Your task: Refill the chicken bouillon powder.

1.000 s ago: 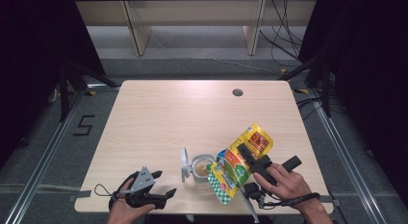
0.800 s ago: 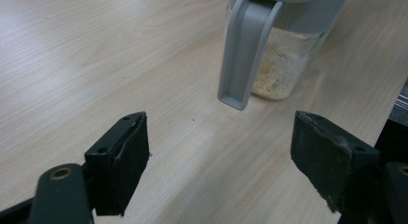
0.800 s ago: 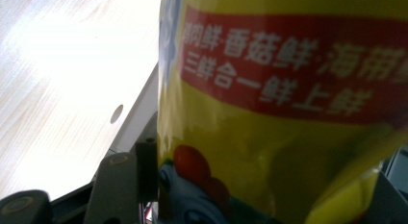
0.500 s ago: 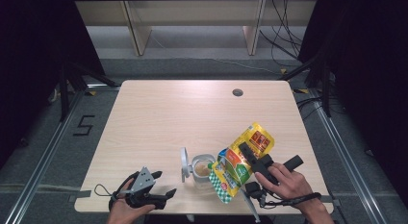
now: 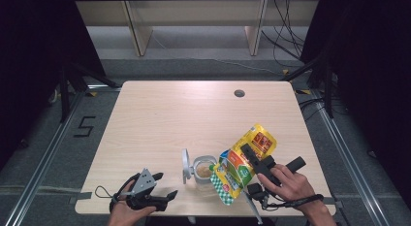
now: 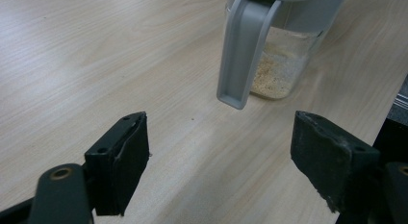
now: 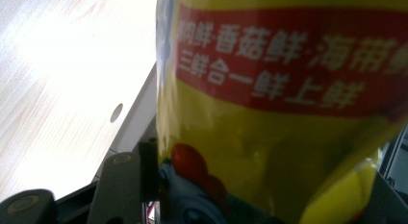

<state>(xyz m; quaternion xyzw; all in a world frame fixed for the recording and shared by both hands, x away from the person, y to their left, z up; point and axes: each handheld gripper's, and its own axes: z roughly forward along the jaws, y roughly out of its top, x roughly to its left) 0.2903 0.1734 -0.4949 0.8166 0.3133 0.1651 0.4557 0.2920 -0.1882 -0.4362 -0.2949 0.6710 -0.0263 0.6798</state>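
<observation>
A yellow seasoning pouch (image 5: 242, 163) with red and green print hangs tilted, its lower end over the mouth of a small glass jar (image 5: 204, 173). My right gripper (image 5: 248, 156) is shut on the pouch; in the right gripper view the pouch (image 7: 288, 113) sits between the jaws. The jar holds some pale beige powder (image 6: 274, 75). Its grey hinged lid (image 5: 185, 164) stands open on the jar's left. My left gripper (image 5: 165, 185) rests near the table's front edge, left of the jar, and points toward it. It is open, with bare table between its pads (image 6: 122, 161).
The light wooden table (image 5: 169, 119) has a round cable hole (image 5: 239, 93) at the back right. Dark floor with rails surrounds it, and wooden furniture legs stand beyond the far edge.
</observation>
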